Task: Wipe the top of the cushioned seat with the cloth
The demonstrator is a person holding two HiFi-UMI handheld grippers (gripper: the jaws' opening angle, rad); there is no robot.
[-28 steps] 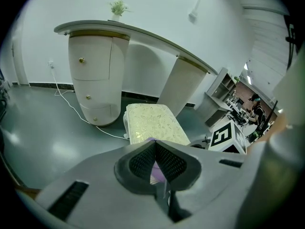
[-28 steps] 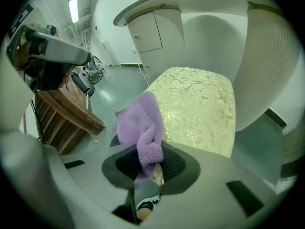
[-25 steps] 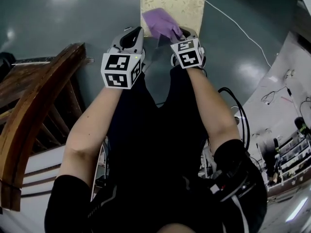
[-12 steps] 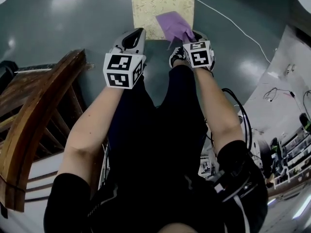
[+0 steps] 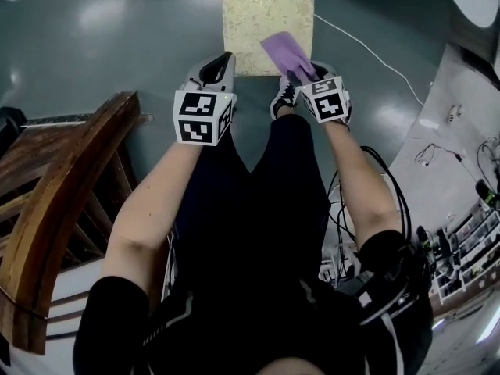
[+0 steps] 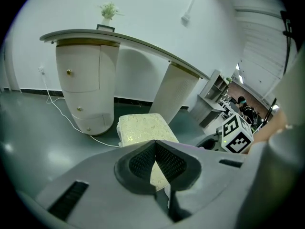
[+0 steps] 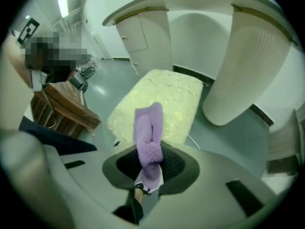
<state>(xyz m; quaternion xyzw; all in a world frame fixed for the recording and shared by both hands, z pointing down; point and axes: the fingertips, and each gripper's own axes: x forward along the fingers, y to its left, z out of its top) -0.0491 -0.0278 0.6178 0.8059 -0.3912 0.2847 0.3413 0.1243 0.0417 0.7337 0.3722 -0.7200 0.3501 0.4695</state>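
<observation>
Cloth poised at the seat's near edge
Top centre of frame: right gripper (image 5: 301, 70) pinches the purple cloth (image 5: 283, 51) over the cushioned seat (image 5: 250, 18); left gripper (image 5: 222, 59) closed on nothing; most wiping seemingly remains

Bare floor (image 5: 117, 53) flanks the cushioned seat (image 5: 266, 22)
A wooden chair (image 5: 70, 170) crowds your left; a white cable (image 5: 367, 51) trails on your right.

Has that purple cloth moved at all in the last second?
Yes. The purple cloth, held in the right gripper, has shifted from the left part of the cushioned seat toward its right side.
</observation>
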